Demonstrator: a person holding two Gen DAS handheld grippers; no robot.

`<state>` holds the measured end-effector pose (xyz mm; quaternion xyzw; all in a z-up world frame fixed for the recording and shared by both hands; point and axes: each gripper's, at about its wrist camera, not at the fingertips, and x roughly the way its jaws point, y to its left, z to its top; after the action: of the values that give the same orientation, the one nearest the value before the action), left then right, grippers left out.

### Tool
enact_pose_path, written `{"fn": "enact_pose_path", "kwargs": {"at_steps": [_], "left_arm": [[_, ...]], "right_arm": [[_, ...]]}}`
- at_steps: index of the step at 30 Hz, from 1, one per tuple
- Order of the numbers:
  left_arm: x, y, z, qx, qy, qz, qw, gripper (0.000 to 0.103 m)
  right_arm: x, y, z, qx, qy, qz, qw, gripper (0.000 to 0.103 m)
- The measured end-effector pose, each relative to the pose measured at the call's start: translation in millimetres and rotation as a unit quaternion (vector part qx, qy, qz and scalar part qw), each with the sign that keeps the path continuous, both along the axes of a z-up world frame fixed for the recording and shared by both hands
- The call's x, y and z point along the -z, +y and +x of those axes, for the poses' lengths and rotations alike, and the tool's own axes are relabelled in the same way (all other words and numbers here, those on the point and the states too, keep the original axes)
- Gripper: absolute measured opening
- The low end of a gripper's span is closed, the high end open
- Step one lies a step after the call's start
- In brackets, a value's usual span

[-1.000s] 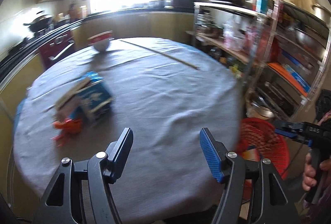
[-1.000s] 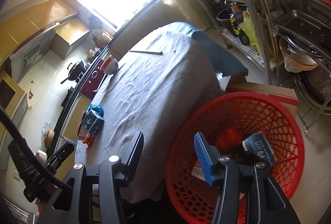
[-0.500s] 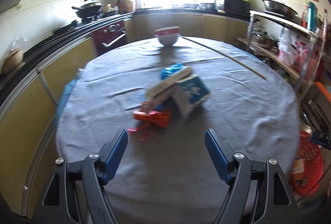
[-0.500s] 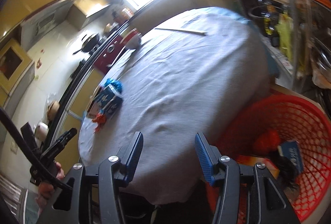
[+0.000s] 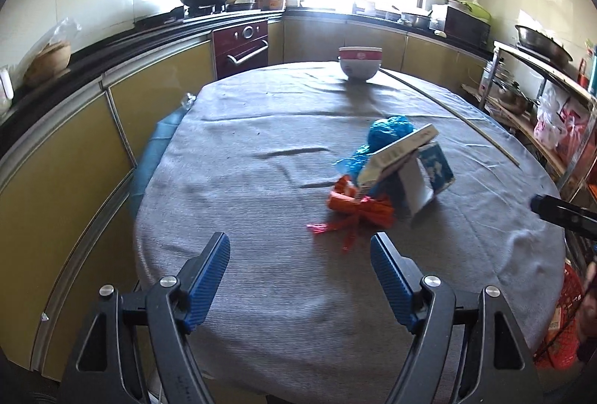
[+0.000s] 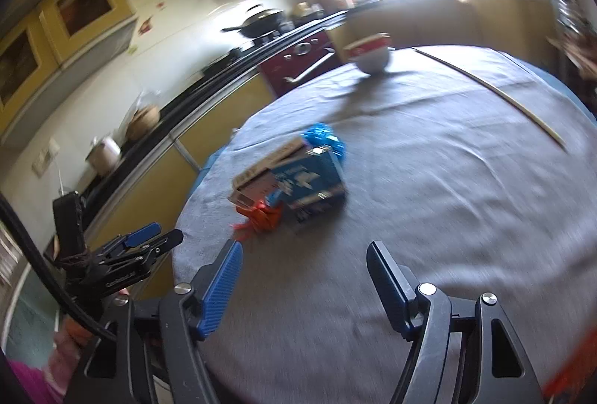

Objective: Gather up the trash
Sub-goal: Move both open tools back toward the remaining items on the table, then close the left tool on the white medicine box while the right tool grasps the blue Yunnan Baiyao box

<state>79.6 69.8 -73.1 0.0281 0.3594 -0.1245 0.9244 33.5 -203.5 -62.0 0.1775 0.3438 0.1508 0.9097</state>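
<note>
Right gripper (image 6: 304,279) swings off red basket (image 5: 563,337) back to table (image 5: 261,292), jaws just widening, nothing between. Left gripper (image 5: 300,271) spread, empty, now facing trash pile (image 5: 391,172) mid-table, near. Some trash binned; this pile next.

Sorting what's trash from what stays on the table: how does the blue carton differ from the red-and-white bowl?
The blue carton is boxy, crumpled and torn open, with flaps sticking out; the bowl is round and intact. The carton lies tilted in a heap with an orange wrapper and blue plastic; the bowl stands upright, alone. The carton is nearer the cameras; the bowl sits at the far edge. Both rest on the grey tablecloth.
</note>
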Motion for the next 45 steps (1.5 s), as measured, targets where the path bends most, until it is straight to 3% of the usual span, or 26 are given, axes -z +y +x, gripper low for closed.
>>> {"fn": "enact_pose_path", "kwargs": {"at_steps": [7, 15, 23, 30, 37, 45], "left_arm": [[6.4, 12.0, 14.9, -0.006, 0.013, -0.011, 0.9998, 0.078], [6.4, 13.8, 36.5, -0.002, 0.022, -0.027, 0.9994, 0.078], [1.6, -12.0, 54.3, 0.042, 0.016, -0.017, 0.9989, 0.078], [0.2, -38.1, 64.9, 0.092, 0.016, -0.024, 0.9954, 0.078], [12.9, -78.5, 80.2, 0.137, 0.036, -0.002, 0.9899, 0.08], [23.0, -103.6, 69.2, 0.192, 0.063, 0.007, 0.9793, 0.08]], "right_arm": [[19.2, 33.8, 61.7, -0.05, 0.015, -0.078, 0.996, 0.076], [42.1, 41.9, 110.3, -0.04, 0.037, -0.129, 0.99, 0.076], [56.7, 50.7, 131.9, -0.051, 0.04, -0.128, 0.99, 0.076], [61.0, 29.0, 125.6, -0.013, 0.039, -0.077, 0.996, 0.072], [53.6, -9.4, 103.5, 0.02, 0.05, -0.039, 0.998, 0.071], [44.5, -56.4, 57.0, 0.068, 0.045, -0.003, 0.997, 0.071]]}}
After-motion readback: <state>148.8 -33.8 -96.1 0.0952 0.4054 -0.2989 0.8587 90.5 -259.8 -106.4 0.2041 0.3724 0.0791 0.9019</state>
